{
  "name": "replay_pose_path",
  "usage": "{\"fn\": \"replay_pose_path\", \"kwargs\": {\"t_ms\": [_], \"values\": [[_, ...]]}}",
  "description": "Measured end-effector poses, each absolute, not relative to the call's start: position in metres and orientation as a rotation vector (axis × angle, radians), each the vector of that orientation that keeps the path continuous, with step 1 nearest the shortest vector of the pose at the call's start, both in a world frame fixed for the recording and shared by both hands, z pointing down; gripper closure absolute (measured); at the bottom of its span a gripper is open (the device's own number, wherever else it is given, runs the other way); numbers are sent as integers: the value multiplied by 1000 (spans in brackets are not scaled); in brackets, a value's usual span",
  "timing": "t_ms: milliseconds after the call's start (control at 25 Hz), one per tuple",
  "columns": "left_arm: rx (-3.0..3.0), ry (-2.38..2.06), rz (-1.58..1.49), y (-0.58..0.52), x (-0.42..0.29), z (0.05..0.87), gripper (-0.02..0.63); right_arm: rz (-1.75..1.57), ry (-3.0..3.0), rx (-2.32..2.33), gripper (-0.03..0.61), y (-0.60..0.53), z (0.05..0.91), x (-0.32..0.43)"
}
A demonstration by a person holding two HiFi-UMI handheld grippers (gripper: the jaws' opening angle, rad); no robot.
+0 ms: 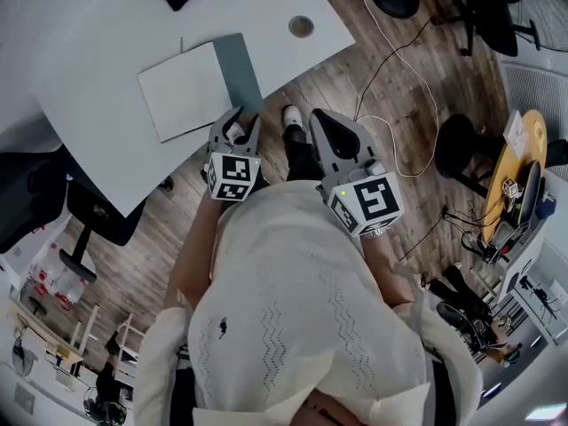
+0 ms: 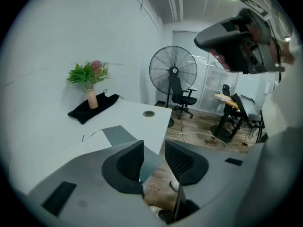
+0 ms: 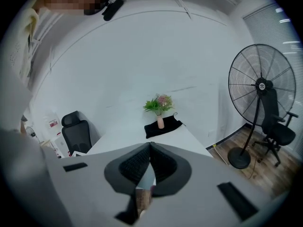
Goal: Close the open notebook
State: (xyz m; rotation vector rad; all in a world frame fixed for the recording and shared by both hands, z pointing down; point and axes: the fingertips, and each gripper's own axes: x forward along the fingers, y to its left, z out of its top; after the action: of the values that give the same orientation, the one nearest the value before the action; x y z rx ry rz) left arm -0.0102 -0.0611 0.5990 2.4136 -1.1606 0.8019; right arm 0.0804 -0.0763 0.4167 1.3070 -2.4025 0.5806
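Notebook (image 1: 185, 92) is laid open at twelve o'clock. Its grey cover (image 1: 240, 67) should be pinched at the near edge by the half-parted, empty left gripper (image 1: 245, 117). Right gripper (image 1: 318, 121) is closed on nothing.

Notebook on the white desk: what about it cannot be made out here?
- Head view: the notebook is too small to show any writing.
- Left gripper view: the left gripper's body hides its near part; whether the jaws touch its cover is unclear.
- Right gripper view: it does not show; the right gripper's body covers the near desk.
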Motion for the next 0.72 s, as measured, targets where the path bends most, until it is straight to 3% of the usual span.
{"fn": "replay_pose_path", "kwargs": {"t_ms": [720], "values": [[2373,-1002,1277,-62,19,693,390,694,-2257,1467,577,-63,438,139]]}}
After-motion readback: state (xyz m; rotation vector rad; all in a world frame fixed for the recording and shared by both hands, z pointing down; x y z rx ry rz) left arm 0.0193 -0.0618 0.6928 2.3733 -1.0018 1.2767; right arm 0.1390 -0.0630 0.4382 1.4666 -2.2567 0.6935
